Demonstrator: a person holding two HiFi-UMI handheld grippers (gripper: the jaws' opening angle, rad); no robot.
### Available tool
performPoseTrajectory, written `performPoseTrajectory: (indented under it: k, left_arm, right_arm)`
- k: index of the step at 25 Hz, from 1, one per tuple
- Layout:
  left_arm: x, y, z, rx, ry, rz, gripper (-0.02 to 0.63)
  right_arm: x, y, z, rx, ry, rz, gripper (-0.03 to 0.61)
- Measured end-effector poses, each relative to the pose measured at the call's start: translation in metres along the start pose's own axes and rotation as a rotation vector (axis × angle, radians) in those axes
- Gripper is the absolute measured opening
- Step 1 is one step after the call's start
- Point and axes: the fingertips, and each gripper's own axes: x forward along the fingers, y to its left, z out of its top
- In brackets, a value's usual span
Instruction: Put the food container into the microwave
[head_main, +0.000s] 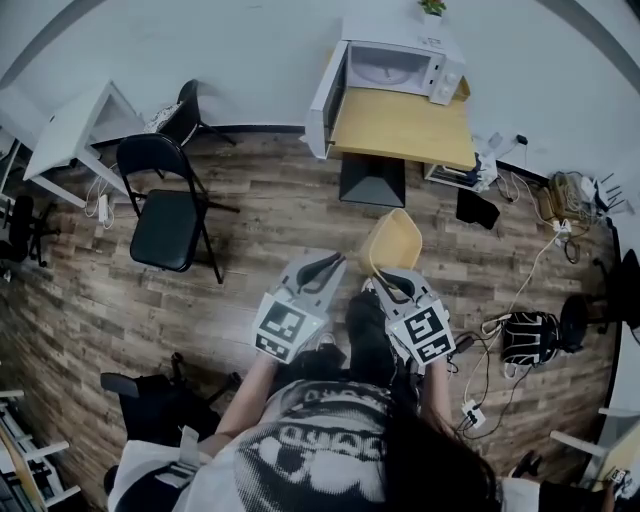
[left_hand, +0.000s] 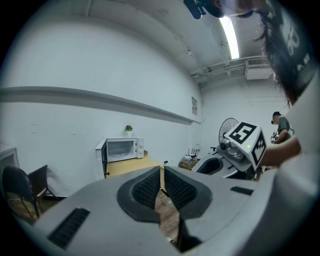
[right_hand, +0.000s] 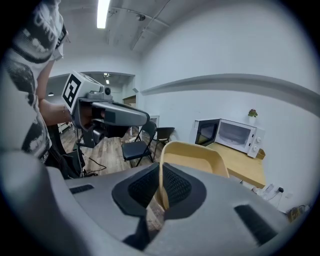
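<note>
You are in a bare office or lab workroom with white walls, a wood-plank floor and a strip light overhead. Beyond your left gripper's fingers, a microwave sits on a wooden table against the wall. A black folding chair stands to their left. Right of your right gripper's fingers, cables and a power strip trail across the floor.

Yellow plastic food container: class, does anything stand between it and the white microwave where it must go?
Nothing visible does. The yellow plastic food container, clamped by its rim in the right gripper, faces open wood-plank floor, then the wooden table with its bare top. The white microwave has its door swung open to one side.
</note>
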Motion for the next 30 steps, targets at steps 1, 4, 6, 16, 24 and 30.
performPoseTrajectory:
  k: [1,4,6,16,24,30]
  left_arm:
    - [0.008,0.001,-0.001,0.0,0.008,-0.001,0.023]
    - [0.037,0.007,0.0,0.001,0.027,-0.002,0.023]
    - [0.06,0.015,0.004,0.007,0.03,0.002,0.023]
    - [0.202,0.042,0.049,0.039,0.012,0.032,0.023]
    - [0.269,0.05,0.064,0.055,0.029,0.075,0.023]
    - [0.288,0.05,0.069,0.066,0.043,0.104,0.023]
  right_arm:
    - [0.003,-0.008,-0.002,0.005,-0.002,0.003,0.026]
    - [0.014,-0.038,-0.005,0.015,-0.007,0.011,0.026]
    - [0.021,-0.061,-0.005,0.019,-0.014,0.016,0.026]
    - [0.034,-0.218,0.001,0.009,-0.04,0.005,0.026]
    - [0.05,-0.291,0.0,-0.005,-0.067,0.051,0.026]
    - [0.053,-0.31,0.0,-0.008,-0.084,0.077,0.026]
